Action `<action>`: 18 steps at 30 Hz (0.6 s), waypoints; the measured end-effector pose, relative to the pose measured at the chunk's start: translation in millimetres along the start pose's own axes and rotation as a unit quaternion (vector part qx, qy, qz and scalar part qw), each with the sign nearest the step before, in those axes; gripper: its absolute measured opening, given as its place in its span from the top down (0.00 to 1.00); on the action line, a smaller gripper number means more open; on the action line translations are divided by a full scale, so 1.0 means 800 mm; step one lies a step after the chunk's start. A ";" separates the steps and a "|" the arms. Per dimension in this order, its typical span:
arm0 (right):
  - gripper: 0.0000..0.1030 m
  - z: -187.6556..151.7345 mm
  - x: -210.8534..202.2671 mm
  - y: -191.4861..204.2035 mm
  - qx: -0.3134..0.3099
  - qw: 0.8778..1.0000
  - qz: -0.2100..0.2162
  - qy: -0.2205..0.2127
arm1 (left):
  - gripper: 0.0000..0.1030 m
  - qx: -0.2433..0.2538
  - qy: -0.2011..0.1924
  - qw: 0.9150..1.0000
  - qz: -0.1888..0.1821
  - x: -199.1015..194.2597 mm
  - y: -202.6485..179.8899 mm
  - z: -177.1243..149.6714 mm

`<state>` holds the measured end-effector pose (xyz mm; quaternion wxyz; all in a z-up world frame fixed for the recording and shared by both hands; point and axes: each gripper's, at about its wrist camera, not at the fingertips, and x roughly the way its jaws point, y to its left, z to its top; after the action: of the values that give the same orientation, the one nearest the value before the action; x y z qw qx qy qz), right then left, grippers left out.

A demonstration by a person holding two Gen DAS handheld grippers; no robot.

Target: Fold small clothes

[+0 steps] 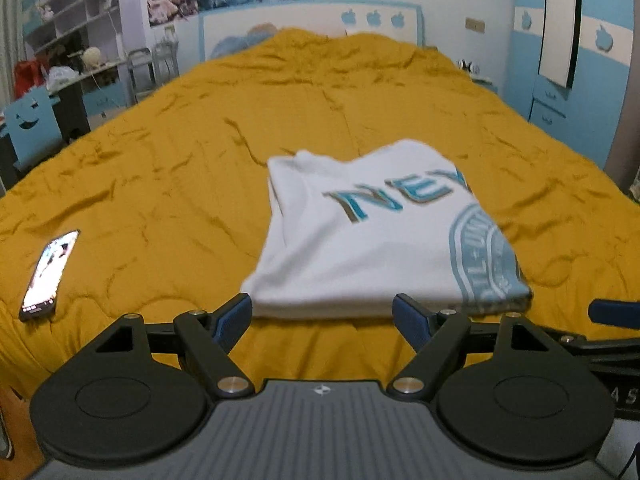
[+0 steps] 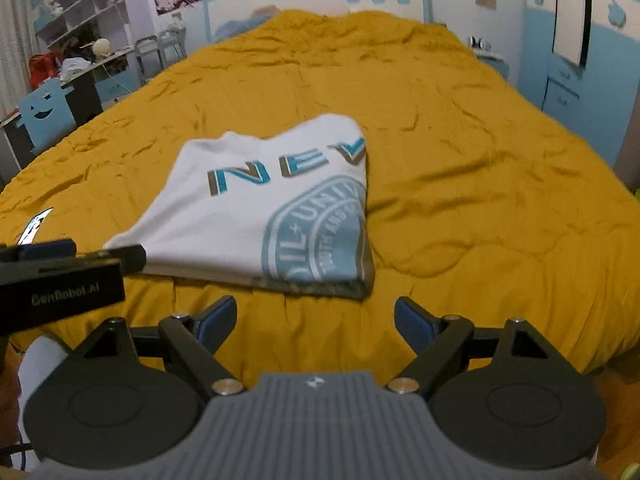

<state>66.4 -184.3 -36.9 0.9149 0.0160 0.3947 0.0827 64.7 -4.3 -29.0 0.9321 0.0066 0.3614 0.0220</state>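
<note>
A white T-shirt (image 1: 360,240) with blue "NEW" lettering and a round blue emblem lies folded into a compact rectangle on the mustard-yellow bedspread (image 1: 160,152); it also shows in the right wrist view (image 2: 240,216). My left gripper (image 1: 322,316) is open and empty, its blue pads just short of the shirt's near edge. My right gripper (image 2: 316,316) is open and empty, a little nearer than the shirt's near right corner. The left gripper's body (image 2: 60,280) shows at the left of the right wrist view.
A smartphone (image 1: 50,274) with a lit screen lies on the bedspread left of the shirt. A desk, blue chair (image 1: 32,128) and shelves stand left of the bed; a blue wardrobe (image 1: 580,60) stands on the right. The headboard is at the far end.
</note>
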 end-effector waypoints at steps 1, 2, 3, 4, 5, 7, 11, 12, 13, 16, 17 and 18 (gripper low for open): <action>0.21 0.000 0.001 0.000 0.000 1.000 -0.001 0.001 | 0.09 0.001 0.004 1.000 -0.001 0.000 -0.003 -0.003; 0.21 -0.001 0.002 0.000 0.000 1.000 -0.001 0.000 | 0.09 0.001 0.006 1.000 -0.002 0.000 -0.003 -0.005; 0.21 -0.002 0.002 0.001 -0.001 1.000 -0.002 -0.001 | 0.09 0.001 0.007 1.000 -0.003 -0.001 -0.003 -0.007; 0.21 -0.001 0.002 0.001 -0.002 1.000 -0.003 -0.003 | 0.09 0.002 0.006 1.000 -0.004 -0.002 -0.003 -0.007; 0.21 -0.001 0.001 0.002 -0.003 1.000 -0.003 -0.005 | 0.09 0.002 0.005 1.000 -0.003 -0.003 -0.003 -0.007; 0.21 0.000 0.000 0.003 -0.005 1.000 -0.003 -0.011 | 0.09 0.003 0.004 1.000 -0.003 -0.004 -0.004 -0.007; 0.21 0.000 -0.005 0.005 -0.009 1.000 -0.004 -0.017 | 0.09 0.002 0.004 1.000 -0.003 -0.003 -0.004 -0.007; 0.21 0.000 -0.005 0.005 -0.009 1.000 -0.004 -0.019 | 0.09 0.002 0.004 1.000 -0.003 -0.004 -0.004 -0.007; 0.21 0.000 -0.005 0.005 -0.009 1.000 -0.005 -0.020 | 0.09 0.002 0.004 1.000 -0.003 -0.004 -0.004 -0.007; 0.21 0.000 -0.005 0.005 -0.009 1.000 -0.005 -0.020 | 0.09 0.002 0.004 1.000 -0.003 -0.004 -0.003 -0.007; 0.21 0.000 -0.005 0.005 -0.009 1.000 -0.005 -0.020 | 0.09 0.002 0.004 1.000 -0.003 -0.003 -0.003 -0.007; 0.21 0.000 -0.005 0.005 -0.009 1.000 -0.004 -0.020 | 0.09 0.002 0.004 1.000 -0.003 -0.003 -0.003 -0.007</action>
<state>62.8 -180.9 -33.6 0.9233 0.0079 0.3752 0.0819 58.7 -6.5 -31.6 0.9306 0.0075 0.3655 0.0185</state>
